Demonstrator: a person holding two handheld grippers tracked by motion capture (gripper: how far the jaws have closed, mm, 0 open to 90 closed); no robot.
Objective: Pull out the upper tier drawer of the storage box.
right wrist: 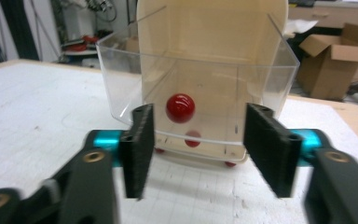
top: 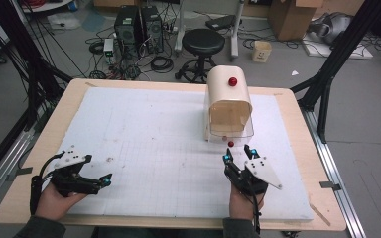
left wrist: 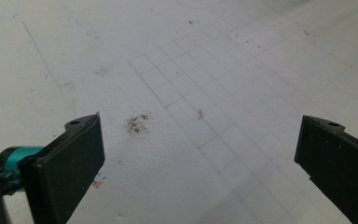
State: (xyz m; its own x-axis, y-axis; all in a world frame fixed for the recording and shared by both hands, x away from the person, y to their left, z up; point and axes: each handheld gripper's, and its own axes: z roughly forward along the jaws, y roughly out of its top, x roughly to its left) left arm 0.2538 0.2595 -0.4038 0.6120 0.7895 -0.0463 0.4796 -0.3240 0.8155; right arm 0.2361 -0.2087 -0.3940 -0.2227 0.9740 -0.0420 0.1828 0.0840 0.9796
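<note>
A cream box [top: 226, 94] with a rounded top and a red knob [top: 232, 81] stands at the back right of the white gridded board [top: 144, 144]. A clear plastic drawer [top: 228, 130] sticks out of its front, with a red ball handle [top: 230, 144]. My right gripper [top: 238, 152] is open just in front of that handle. In the right gripper view the handle [right wrist: 180, 108] sits between and slightly beyond the fingertips of my right gripper [right wrist: 200, 112], untouched. My left gripper [top: 98, 169] rests at the front left, and in its own view my left gripper [left wrist: 200, 123] is open wide over bare board.
A dark smudge [left wrist: 137, 124] marks the board ahead of the left gripper. The wooden table rim [top: 297, 119] frames the board. Beyond the table stand a black stool [top: 202, 44], computer towers [top: 138, 27] and cardboard boxes [top: 290, 17]. Black stand legs [top: 327, 74] flank the table.
</note>
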